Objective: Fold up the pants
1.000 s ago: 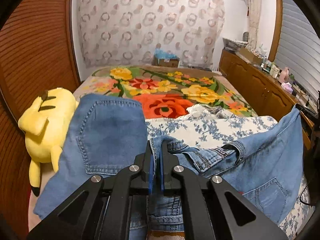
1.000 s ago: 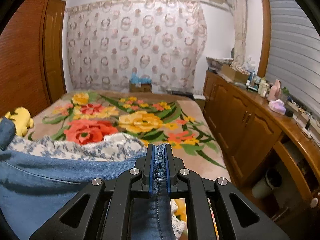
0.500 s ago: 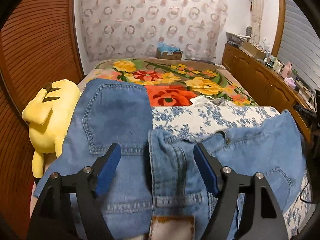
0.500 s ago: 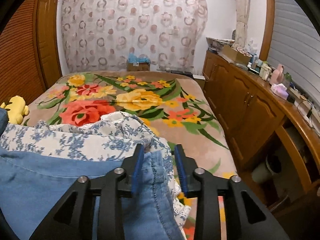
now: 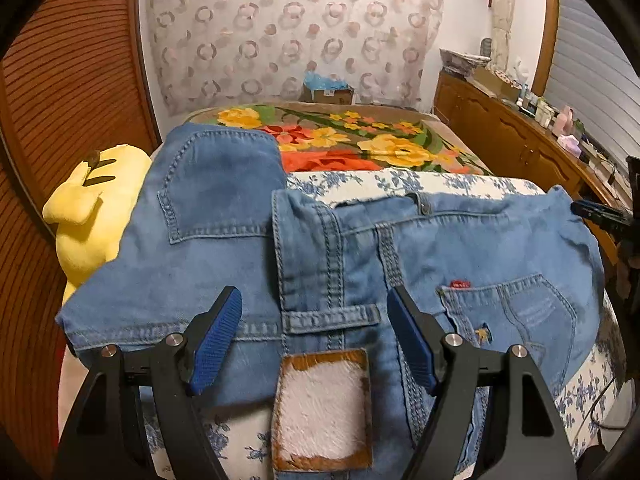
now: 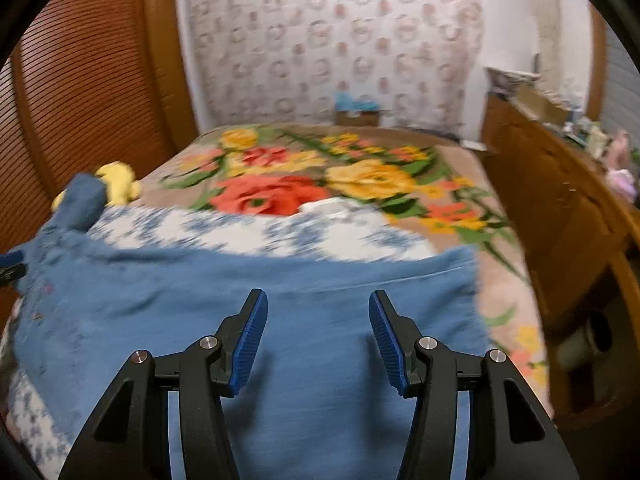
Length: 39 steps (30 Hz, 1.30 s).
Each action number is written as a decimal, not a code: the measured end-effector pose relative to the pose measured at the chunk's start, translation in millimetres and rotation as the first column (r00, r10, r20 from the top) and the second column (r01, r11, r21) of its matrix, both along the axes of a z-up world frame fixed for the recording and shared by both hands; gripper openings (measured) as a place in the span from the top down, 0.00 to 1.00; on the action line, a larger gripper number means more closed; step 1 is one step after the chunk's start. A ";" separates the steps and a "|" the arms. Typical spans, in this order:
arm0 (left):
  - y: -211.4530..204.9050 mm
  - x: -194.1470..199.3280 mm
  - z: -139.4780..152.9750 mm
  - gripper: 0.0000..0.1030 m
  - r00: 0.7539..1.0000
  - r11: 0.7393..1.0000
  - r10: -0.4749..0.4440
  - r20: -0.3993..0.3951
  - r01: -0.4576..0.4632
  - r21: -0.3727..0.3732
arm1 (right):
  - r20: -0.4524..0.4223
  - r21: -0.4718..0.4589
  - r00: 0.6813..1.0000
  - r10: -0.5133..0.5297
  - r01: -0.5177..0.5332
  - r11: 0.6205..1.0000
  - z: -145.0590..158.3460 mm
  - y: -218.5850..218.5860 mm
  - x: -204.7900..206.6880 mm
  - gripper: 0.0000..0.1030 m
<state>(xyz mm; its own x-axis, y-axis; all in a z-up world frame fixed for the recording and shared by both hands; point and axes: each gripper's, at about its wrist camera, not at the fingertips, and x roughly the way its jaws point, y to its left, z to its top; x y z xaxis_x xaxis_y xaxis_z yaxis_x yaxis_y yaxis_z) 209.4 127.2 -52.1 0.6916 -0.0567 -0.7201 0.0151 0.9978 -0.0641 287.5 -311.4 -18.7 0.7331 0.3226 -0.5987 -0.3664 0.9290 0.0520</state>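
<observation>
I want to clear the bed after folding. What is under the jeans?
The jeans lie on a blue-flowered white cloth, which shows beyond and below them. At the left they overlap a yellow plush toy. Whatever lies beneath their middle is covered.

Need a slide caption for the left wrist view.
Left tongs open above denim pants lying on the bed, yellow plush toy alongside.
</observation>
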 end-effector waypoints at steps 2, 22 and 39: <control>-1.6 -1.2 -0.7 0.26 1.000 1.000 -0.007 -0.001 0.007 -0.001 | -0.015 0.001 0.999 0.049 -0.049 0.999 -5.1 17.0 -3.4 0.47; 5.4 -21.2 -14.6 0.26 0.999 1.000 -0.004 -0.038 0.003 -0.005 | -0.145 -0.100 0.972 0.186 -0.201 0.974 -51.3 99.3 69.3 0.46; 13.2 -79.5 -31.7 0.26 0.999 0.998 -0.016 -0.050 0.013 -0.065 | -0.095 -0.013 0.992 0.080 -0.082 0.997 -41.0 49.1 -30.5 0.45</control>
